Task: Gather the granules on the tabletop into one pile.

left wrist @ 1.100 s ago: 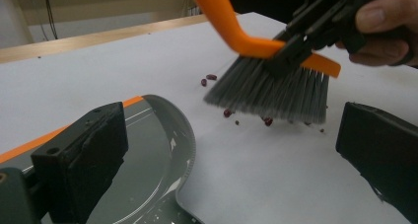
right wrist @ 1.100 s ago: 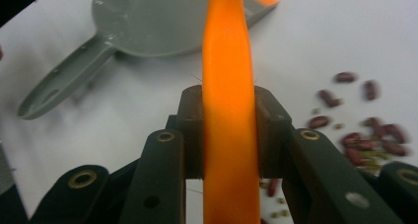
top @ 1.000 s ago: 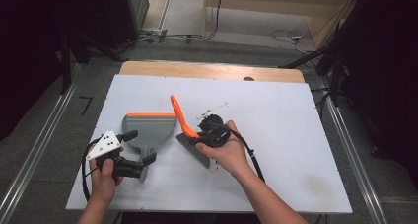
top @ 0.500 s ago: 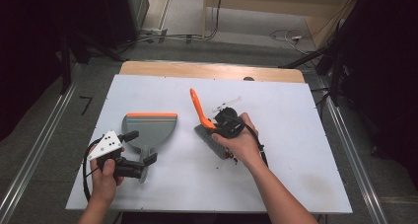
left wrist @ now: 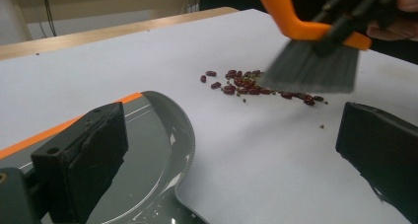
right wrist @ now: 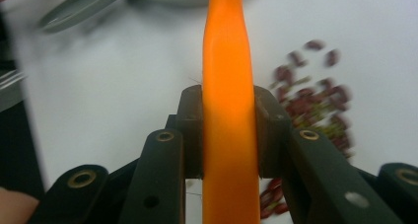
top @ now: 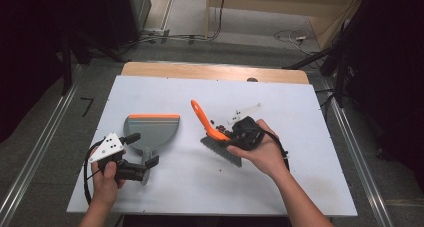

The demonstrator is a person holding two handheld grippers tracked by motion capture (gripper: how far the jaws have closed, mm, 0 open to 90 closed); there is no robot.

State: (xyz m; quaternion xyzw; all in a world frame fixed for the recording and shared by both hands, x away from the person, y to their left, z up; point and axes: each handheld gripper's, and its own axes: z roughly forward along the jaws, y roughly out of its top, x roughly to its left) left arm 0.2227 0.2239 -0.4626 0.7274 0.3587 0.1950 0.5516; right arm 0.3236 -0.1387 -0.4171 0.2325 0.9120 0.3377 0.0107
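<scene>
A grey dustpan (top: 150, 129) with an orange lip lies left of centre on the white table (top: 200, 187). My left gripper (top: 146, 148) stands open, its jaws straddling the pan's handle without closing on it. The left gripper (left wrist: 231, 145) view shows the pan (left wrist: 148, 150) at lower left. My right gripper (top: 235, 134) is shut on the orange handle of a brush (top: 207, 122), whose grey bristles (left wrist: 310, 68) rest on the table just right of a small heap of dark red beans (left wrist: 246, 83). The right gripper (right wrist: 229, 130) view has the handle (right wrist: 229, 61) clamped between the jaws, with beans (right wrist: 315, 105) to its right.
A small white plastic piece (top: 243, 113) lies on the table just beyond my right hand. A wooden strip (top: 210, 72) runs along the table's far edge. Metal rails and cables lie on the floor around the table.
The right gripper has carried the brush to the right, away from the dustpan, and lowered the bristles beside the beans. The left gripper has stayed in place.
</scene>
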